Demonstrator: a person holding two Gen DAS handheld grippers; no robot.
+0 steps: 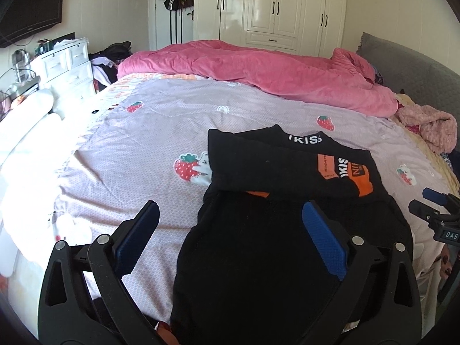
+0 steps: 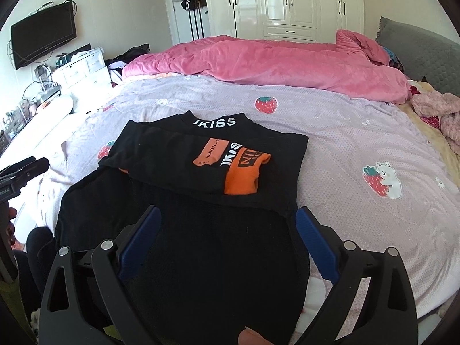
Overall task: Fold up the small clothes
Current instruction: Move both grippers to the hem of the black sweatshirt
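One small black knit garment [image 2: 201, 155] with orange printed patches and white lettering lies partly folded, its upper part doubled into a flat rectangle, on the lilac dimpled bedspread [image 1: 138, 149] dotted with strawberry motifs. A rumpled pink plush quilt [image 1: 258, 69] is heaped behind it. Two grippers with blue ribbed pads hover over its near hem: the left gripper [image 1: 230, 215] and the right gripper [image 2: 227, 218] both gape wide, pinching nothing.
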